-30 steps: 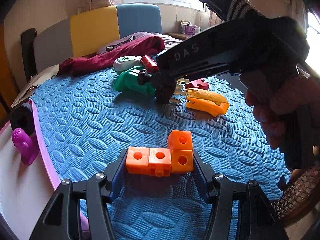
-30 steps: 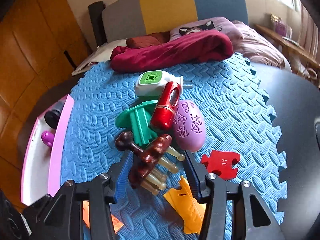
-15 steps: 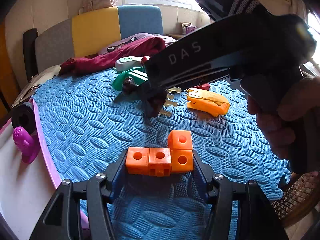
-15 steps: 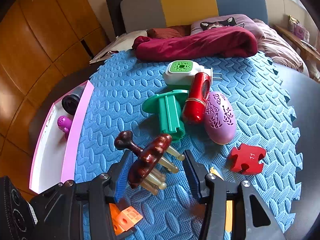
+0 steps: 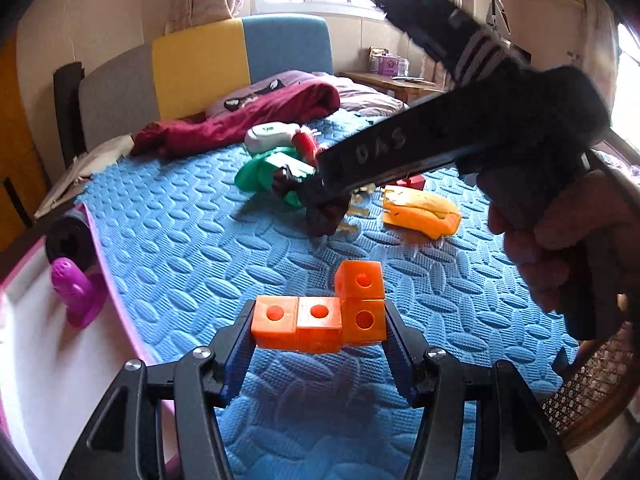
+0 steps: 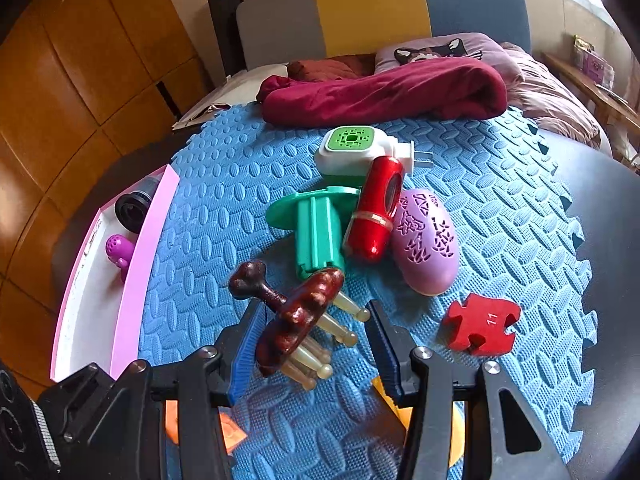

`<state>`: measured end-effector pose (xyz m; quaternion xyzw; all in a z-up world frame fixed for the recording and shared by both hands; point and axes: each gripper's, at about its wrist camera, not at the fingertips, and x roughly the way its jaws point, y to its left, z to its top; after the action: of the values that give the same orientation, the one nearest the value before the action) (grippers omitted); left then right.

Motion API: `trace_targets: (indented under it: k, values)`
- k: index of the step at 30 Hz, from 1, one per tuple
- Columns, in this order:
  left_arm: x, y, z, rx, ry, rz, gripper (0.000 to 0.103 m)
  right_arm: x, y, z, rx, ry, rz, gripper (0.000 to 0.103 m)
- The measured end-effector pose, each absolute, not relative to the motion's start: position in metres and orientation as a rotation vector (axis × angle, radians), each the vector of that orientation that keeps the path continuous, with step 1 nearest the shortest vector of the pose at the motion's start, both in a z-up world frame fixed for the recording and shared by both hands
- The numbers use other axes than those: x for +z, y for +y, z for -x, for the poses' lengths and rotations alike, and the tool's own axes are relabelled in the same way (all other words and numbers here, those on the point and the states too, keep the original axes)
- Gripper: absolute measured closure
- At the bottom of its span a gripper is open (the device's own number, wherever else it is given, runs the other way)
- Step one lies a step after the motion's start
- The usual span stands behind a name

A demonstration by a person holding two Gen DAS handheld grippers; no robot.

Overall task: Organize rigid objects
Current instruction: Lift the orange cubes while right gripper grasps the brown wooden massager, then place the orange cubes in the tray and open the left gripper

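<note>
Right gripper (image 5: 326, 212) nearer; "DAS" legible.

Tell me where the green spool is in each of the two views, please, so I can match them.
Left wrist view: the green spool lies far up the mat, centre, partly hidden behind the right tongs.
Right wrist view: the spool lies mid-frame, just beyond the brown massager in the tongs.
Shared landmark: the red case leaning against the spool's right side, glimpsed at.
</note>
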<state>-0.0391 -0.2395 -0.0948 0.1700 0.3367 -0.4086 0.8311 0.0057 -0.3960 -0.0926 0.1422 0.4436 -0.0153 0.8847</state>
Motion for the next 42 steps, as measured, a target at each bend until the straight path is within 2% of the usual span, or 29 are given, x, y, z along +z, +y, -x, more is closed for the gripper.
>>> trace_targets:
  k: [12,21,26,32,42]
  values:
    - [-0.070,-0.209,0.038,-0.837,0.709,-0.310,0.044,-0.091,-0.394,-0.005,-0.057,0.912,-0.255,0.052]
    - [-0.035,-0.156,0.020,-0.789,0.712,-0.136,0.043,-0.090,-0.386,-0.003,-0.064,0.905,-0.195,0.052]
    - [-0.028,-0.111,-0.024,-0.618,0.735,-0.022,0.043,-0.089,-0.383,-0.003,-0.075,0.905,-0.164,0.052]
    - [-0.057,-0.063,-0.095,-0.391,0.897,0.117,0.043,-0.089,-0.380,-0.003,-0.076,0.903,-0.139,0.052]
    - [-0.070,-0.057,-0.161,-0.288,0.937,0.124,0.043,-0.089,-0.379,-0.003,-0.080,0.900,-0.124,0.052]
